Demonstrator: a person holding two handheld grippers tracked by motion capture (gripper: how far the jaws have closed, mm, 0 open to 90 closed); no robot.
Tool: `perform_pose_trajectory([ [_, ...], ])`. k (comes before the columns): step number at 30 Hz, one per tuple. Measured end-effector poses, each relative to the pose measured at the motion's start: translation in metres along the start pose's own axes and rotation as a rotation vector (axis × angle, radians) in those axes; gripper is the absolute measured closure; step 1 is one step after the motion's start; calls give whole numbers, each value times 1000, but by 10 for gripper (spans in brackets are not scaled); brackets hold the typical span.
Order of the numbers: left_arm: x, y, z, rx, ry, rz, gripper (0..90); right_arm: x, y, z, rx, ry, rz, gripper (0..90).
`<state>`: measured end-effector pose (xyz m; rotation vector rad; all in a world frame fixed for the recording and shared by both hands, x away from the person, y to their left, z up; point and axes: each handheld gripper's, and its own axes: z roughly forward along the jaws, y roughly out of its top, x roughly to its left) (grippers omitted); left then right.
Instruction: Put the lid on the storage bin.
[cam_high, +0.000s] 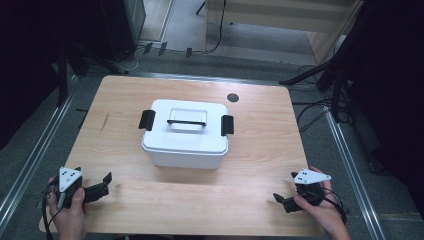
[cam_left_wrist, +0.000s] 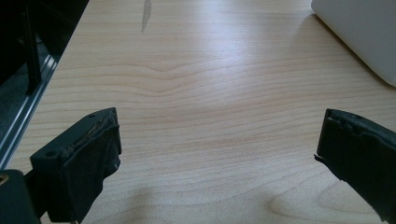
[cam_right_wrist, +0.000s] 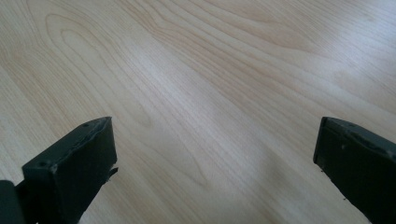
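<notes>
The white storage box (cam_high: 185, 133) sat at the middle of the wooden desk (cam_high: 260, 170), its lid on, a black clasp on each short side and a black handle lying flat on top. A dark round grommet (cam_high: 232, 97) lay just behind it; nothing stood between box and claws. No label was readable. The left claw (cam_high: 102, 184) and right claw (cam_high: 281, 200) rested near the front corners, well apart from the box, both jaws spread wide and holding nothing.
</notes>
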<state>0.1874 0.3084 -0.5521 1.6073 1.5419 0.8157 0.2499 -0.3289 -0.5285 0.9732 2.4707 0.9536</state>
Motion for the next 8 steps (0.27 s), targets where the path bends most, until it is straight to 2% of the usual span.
perform_pose_trajectory([
  [8, 0, 0, 0, 9, -3, 4, 2, 0, -25, -5, -76, -11, 81, 0],
])
